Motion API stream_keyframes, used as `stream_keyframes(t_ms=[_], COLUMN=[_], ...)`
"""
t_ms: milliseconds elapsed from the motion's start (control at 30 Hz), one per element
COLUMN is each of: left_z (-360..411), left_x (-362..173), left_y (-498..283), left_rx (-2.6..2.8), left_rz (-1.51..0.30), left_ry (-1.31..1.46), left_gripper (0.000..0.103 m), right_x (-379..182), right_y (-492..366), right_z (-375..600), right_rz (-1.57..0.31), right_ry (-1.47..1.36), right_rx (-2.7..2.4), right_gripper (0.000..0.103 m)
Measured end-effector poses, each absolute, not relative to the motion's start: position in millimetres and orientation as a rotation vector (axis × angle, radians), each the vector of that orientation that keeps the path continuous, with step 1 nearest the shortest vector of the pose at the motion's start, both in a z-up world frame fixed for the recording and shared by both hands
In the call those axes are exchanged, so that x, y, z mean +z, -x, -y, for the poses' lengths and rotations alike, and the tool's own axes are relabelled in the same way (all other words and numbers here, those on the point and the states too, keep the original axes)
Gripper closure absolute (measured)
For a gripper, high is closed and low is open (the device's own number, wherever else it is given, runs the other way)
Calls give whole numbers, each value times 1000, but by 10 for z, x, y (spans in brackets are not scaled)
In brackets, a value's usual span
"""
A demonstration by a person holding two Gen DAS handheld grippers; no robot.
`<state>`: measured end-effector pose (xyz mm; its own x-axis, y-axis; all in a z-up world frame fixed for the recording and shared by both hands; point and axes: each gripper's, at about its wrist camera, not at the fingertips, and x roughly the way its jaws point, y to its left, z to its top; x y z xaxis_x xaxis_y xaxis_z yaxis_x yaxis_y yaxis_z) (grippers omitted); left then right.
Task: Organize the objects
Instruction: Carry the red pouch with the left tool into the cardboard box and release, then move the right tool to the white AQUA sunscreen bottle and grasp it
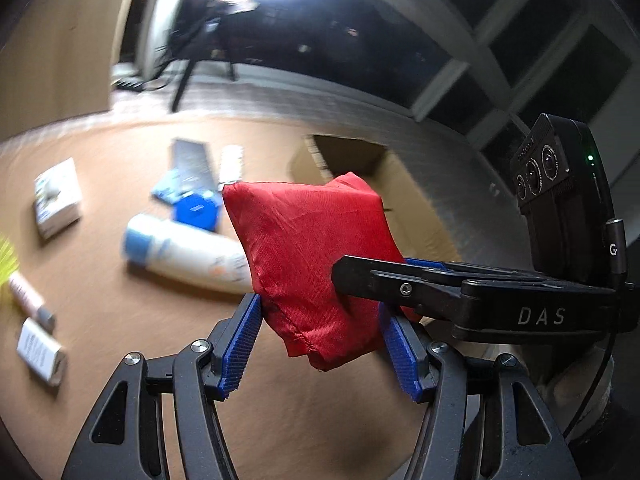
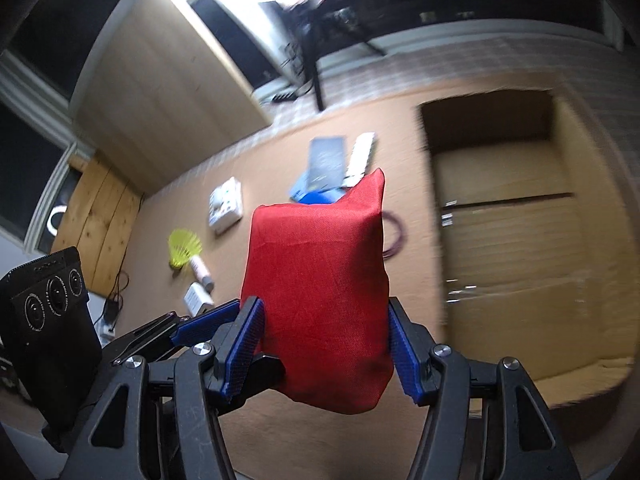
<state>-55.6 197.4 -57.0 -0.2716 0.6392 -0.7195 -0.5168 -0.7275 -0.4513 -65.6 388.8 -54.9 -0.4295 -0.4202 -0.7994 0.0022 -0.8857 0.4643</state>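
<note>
Brown table [image 2: 280,440] in a dim room, box [image 2: 520,208] at right.
Both grippers, left [image 1: 320,332] and right [image 2: 326,344], seemingly clamp one red bag [image 2: 320,280], tilted downward.

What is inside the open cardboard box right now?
Nothing visible inside the open brown cardboard box: only bare flaps and walls show. Its near side runs out of frame, and the red fabric pouch covers part of it in the left view.

The left gripper [image 1: 324,344] has black angular finger arms with silver screws and ribbed blue pads [image 1: 240,348]. The right gripper [image 2: 326,346] looks the same and carries white letters "DAS", a black three-lens camera box [image 1: 560,196] with a green light, and a black cable.
</note>
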Motion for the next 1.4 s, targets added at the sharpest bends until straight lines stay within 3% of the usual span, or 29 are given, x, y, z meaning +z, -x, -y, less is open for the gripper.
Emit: stream_keyframes(t_ms=[667,1000,1400], left_z=[-3367,-3214,-2388], left_x=[-576,-541,-546], left_y=[459,424,510], left_rx=[1891,1942,2058], left_rz=[80,44,122], left_ry=[1205,1211,1261], left_gripper=[40,38,37], right_x=[-511,-430,-328], right_y=[434,402,461], right_z=[-5122,-5072,-4598], right_rz=[716,645,533], right_ry=[-1525,-1524,-1448], right_rx=[-2580,-2648,-2609], right_gripper=[46,44,43])
